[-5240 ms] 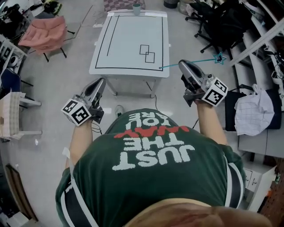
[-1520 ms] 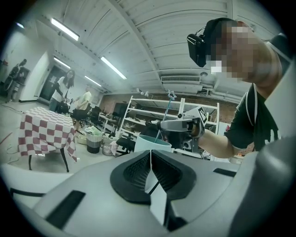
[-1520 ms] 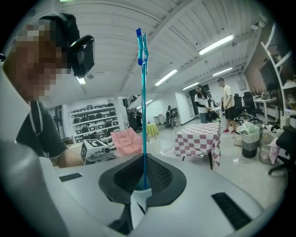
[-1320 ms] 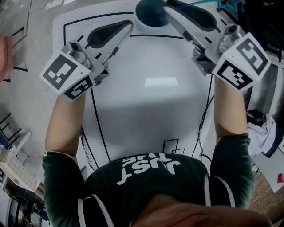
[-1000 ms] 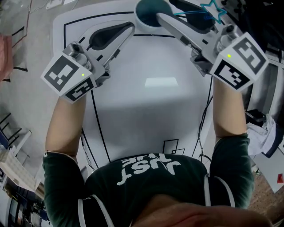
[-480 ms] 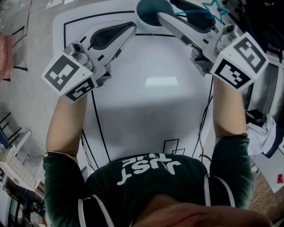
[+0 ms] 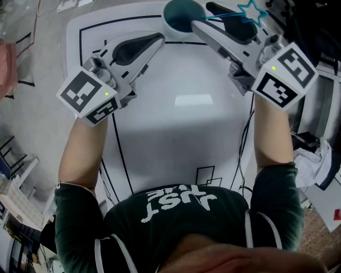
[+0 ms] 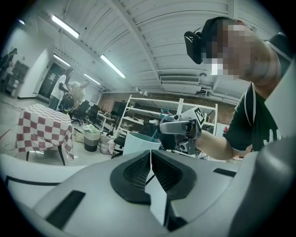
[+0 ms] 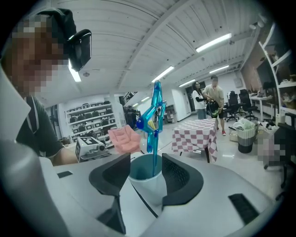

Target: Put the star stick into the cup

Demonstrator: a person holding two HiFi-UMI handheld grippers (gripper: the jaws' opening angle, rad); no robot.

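Observation:
A pale cup [image 7: 179, 15] with a teal inside stands at the far edge of the white table [image 7: 186, 122]. The star stick [image 7: 250, 11], clear blue, leans out of the cup with its star over my right gripper. In the right gripper view the stick [image 9: 154, 134] stands in the cup [image 9: 148, 183], and my right gripper [image 9: 145, 173] is open with a jaw on each side of the cup. My right gripper [image 7: 202, 16] reaches to the cup's right rim. My left gripper [image 7: 158, 40] is shut and empty, just left of the cup [image 8: 140, 142].
Black lines and two small rectangles [image 7: 205, 176] are drawn on the table. Behind the cup stand a checkered table [image 9: 196, 132], a pink draped chair [image 9: 124, 139] and two people [image 9: 208, 99]. Shelves [image 8: 138, 115] line the room's other side.
The star has come into view above my right gripper, and the stick now stands in the cup between open jaws. My left gripper has shifted slightly right.

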